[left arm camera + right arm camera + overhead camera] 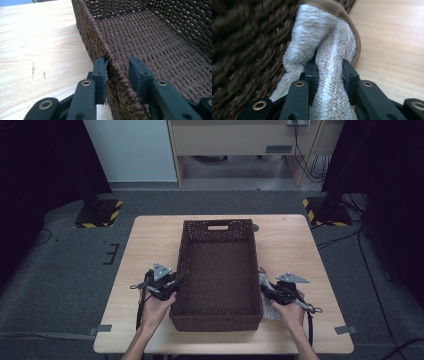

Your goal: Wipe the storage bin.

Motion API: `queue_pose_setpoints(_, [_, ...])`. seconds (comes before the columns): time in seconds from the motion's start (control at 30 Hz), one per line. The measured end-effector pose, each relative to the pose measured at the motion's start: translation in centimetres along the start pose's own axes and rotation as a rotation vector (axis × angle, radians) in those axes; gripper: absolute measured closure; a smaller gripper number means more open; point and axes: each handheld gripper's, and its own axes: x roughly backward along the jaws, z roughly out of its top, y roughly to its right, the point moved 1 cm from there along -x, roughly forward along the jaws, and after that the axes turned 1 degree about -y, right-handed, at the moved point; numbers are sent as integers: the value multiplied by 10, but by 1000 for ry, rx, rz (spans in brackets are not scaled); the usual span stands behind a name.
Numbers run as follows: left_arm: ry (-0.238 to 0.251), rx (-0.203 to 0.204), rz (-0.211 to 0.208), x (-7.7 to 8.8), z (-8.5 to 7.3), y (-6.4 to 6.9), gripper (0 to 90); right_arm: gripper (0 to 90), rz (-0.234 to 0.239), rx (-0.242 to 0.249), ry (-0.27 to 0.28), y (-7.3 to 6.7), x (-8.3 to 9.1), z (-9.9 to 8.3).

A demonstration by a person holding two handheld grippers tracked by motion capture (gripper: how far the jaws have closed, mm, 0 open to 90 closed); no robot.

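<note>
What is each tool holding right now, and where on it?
Right tool: shut on a bunched fold of the beige towel. Left tool: straddles the basket rim, far pad apart; no hold yet.

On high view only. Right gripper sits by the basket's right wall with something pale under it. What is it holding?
Observer: The right gripper is shut on a fluffy beige towel with a brown edge, pinched between the pads.
Operator: Towel in the basket or outside?
Observer: Outside. It lies against the outer weave of the basket, with the bare table on its other side.
Operator: And the left gripper, on the rim?
Observer: The left gripper straddles the left rim: one finger touches the outer wall, the other finger stands just clear of it inside the basket. No full grip yet.
</note>
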Motion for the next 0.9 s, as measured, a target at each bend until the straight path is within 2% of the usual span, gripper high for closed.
queue_pose_setpoints(0.07, [3,3,2,-1,1,-1,675,724,-4,4,15,2,4,3])
queue_pose_setpoints(0.1, [1,3,2,-2,1,-2,678,725,12,-18,77,4,18,12])
queue_pose_setpoints(0.17, [0,6,1,-4,3,-3,679,725,17,-20,138,6,33,21])
queue_pose_setpoints(0.27, [3,13,6,-7,5,-5,680,727,63,-29,237,3,60,35])
queue_pose_setpoints(0.37, [4,18,13,-10,7,-6,681,726,117,-14,263,-7,78,40])
queue_pose_setpoints(0.43, [9,27,13,-12,8,-7,680,726,152,-2,242,-14,80,36])
queue_pose_setpoints(0.53, [10,25,12,-12,8,-7,679,726,155,-2,205,-18,71,28])
queue_pose_setpoints(0.67, [12,27,7,-12,8,-7,677,727,127,-15,116,-20,45,9])
queue_pose_setpoints(0.9, [16,33,10,-13,8,-8,679,726,36,26,9,-18,11,-8])
